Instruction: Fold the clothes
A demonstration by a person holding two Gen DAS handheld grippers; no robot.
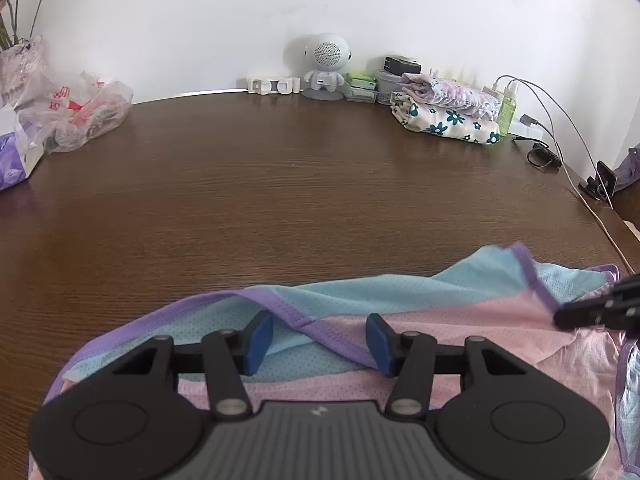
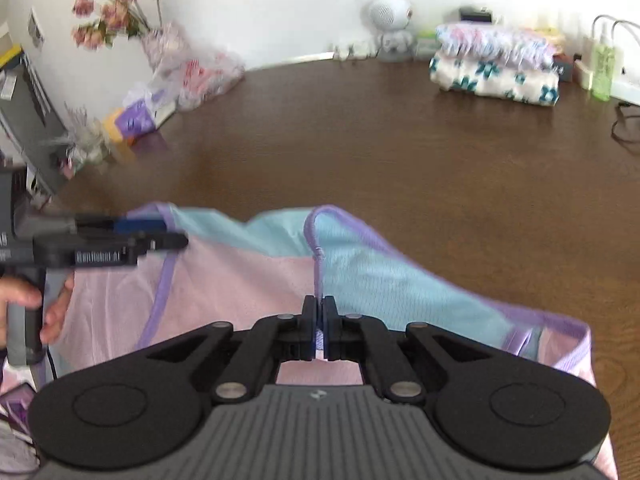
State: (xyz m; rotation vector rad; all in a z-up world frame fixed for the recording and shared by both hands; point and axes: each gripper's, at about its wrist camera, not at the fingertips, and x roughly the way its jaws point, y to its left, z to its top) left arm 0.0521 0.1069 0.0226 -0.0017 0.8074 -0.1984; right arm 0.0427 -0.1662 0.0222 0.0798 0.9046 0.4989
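Observation:
A mesh garment [image 1: 460, 320] in pink and light blue with purple trim lies crumpled on the near part of the brown wooden table [image 1: 280, 184]. My left gripper [image 1: 320, 342] hovers over its left side, open; a purple trim band [image 1: 332, 338] runs between the blue pads [image 1: 260, 340] without being pinched. My right gripper [image 2: 319, 320] is shut on a purple seam [image 2: 318, 276] of the garment [image 2: 240, 288], which rises slightly from the fabric. In the left wrist view, the right gripper [image 1: 560, 316] enters from the right edge. The right wrist view shows the left gripper [image 2: 172, 234] at the left, held by a hand [image 2: 56, 312].
A stack of folded clothes [image 1: 444, 112] sits at the back right, beside a green bottle [image 1: 506, 108] and cables [image 1: 560, 140]. A white robot-shaped speaker [image 1: 326, 66] stands against the wall. Plastic bags [image 1: 80, 112] and a flower vase [image 2: 164, 44] crowd the back left.

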